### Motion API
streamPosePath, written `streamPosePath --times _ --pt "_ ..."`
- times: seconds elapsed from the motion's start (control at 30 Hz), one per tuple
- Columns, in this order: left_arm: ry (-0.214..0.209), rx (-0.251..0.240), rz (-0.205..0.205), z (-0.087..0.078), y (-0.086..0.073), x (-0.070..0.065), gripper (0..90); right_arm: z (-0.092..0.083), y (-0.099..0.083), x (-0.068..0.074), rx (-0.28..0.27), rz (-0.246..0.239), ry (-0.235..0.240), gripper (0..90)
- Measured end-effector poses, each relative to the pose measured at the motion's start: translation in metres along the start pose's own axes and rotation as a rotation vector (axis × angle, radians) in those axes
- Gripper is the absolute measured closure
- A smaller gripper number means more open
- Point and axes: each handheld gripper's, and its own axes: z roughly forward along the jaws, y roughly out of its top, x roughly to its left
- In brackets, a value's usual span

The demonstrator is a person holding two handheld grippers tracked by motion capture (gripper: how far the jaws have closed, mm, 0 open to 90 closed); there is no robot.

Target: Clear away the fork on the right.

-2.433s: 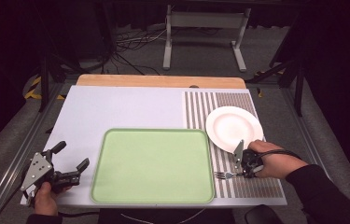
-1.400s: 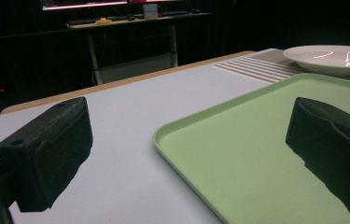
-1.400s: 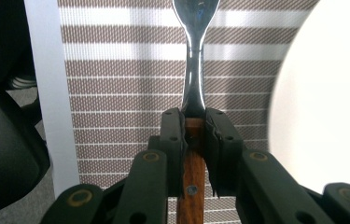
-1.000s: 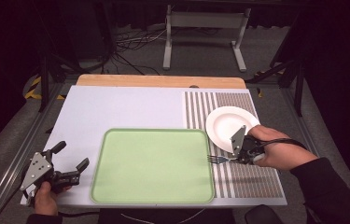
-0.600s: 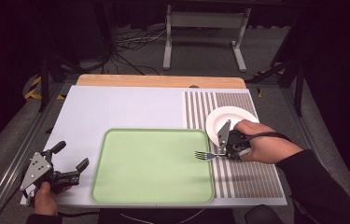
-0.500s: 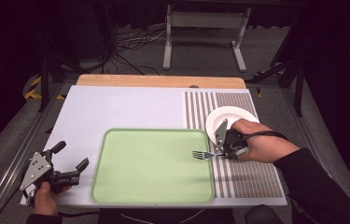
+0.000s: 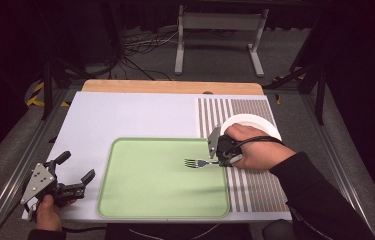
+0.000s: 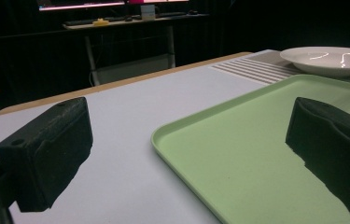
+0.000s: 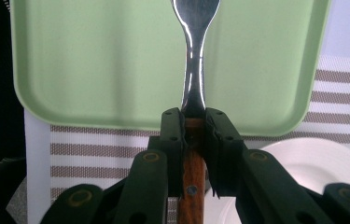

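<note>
Moved left since earlier, the right gripper [image 7: 217, 159] now holds a fork [image 7: 198, 163] with its tines over the green tray [image 7: 125, 200]. Its own view shows the jaws pinching the fork's wooden handle [image 9: 192, 186], white plate [image 9: 322, 163] just beside. At the table's near-left corner, the left gripper [image 7: 75, 177] rests with jaws spread.

The left gripper [image 7: 77, 172] sits low at the near left, held in the left hand [image 7: 49, 212], jaws spread wide apart. The right gripper [image 7: 216, 159] reaches leftward from the right hand [image 7: 247, 150], jaws clamped together, forearm angling in from the near right.
</note>
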Motion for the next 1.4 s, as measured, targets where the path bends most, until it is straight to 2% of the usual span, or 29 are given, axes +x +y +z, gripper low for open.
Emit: streamPosePath --times 0.1,0.23,0.27,0.3,0.33,0.47,0.57,0.6,0.63,0.67,0.73,0.83,0.97,1.0,1.03,1.13,1.4 --pt "-0.001 0.000 0.000 0.000 0.000 0.000 1.2 0.002 0.008 -0.001 -0.004 -0.013 0.000 78.0" --pt "-0.001 0.000 0.001 0.000 0.000 0.000 1.3 0.003 0.015 -0.001 -0.010 0.002 0.007 77.9" --pt "0.000 0.000 0.001 0.000 0.000 0.000 1.2 0.004 0.019 -0.001 -0.032 0.095 0.022 77.9" --pt "0.000 0.000 0.001 0.000 0.000 0.000 1.2 0.004 0.019 -0.002 -0.038 0.127 0.028 77.9" --pt "0.000 0.001 0.001 0.000 0.000 0.000 1.2 0.004 0.019 -0.002 -0.038 0.127 0.028 77.9" --pt "0.000 0.002 0.001 0.000 0.000 0.000 1.2 0.006 0.023 -0.004 -0.018 0.215 0.018 77.9" --pt "0.002 0.002 0.002 0.000 0.000 0.001 1.2 0.006 0.025 -0.005 -0.036 0.348 0.034 77.9" --pt "0.002 0.002 0.000 0.000 0.000 0.001 1.2 0.006 0.026 -0.006 -0.048 0.412 0.028 77.9" --pt "0.005 0.000 0.001 0.000 0.000 0.001 1.2 0.006 0.026 -0.006 -0.055 0.448 0.032 77.9" --pt "0.005 0.000 0.001 0.000 0.000 0.001 1.2 0.006 0.026 -0.006 -0.055 0.448 0.032 77.9" --pt "0.008 0.000 0.002 -0.001 0.000 0.001 1.2 0.006 0.029 -0.006 -0.068 0.520 0.033 77.9" --pt "0.008 0.000 0.001 -0.001 0.000 0.001 1.2 0.008 0.031 -0.006 -0.081 0.591 0.034 77.9" --pt "0.004 0.002 0.002 0.000 0.000 0.001 1.2 0.012 0.033 -0.004 -0.095 0.651 0.044 77.9" --pt "0.004 0.002 0.002 0.000 0.000 0.001 1.2 0.012 0.033 -0.004 -0.095 0.651 0.044 77.9" --pt "0.003 0.001 0.000 0.000 0.000 0.001 1.2 0.013 0.033 -0.004 -0.098 0.664 0.052 77.9" --pt "0.007 0.000 0.000 -0.001 0.000 0.001 1.2 0.015 0.035 -0.003 -0.109 0.754 0.088 77.9" --pt "0.003 0.004 -0.001 0.000 0.000 0.001 1.2 0.021 0.039 -0.005 -0.119 0.868 0.067 77.9"
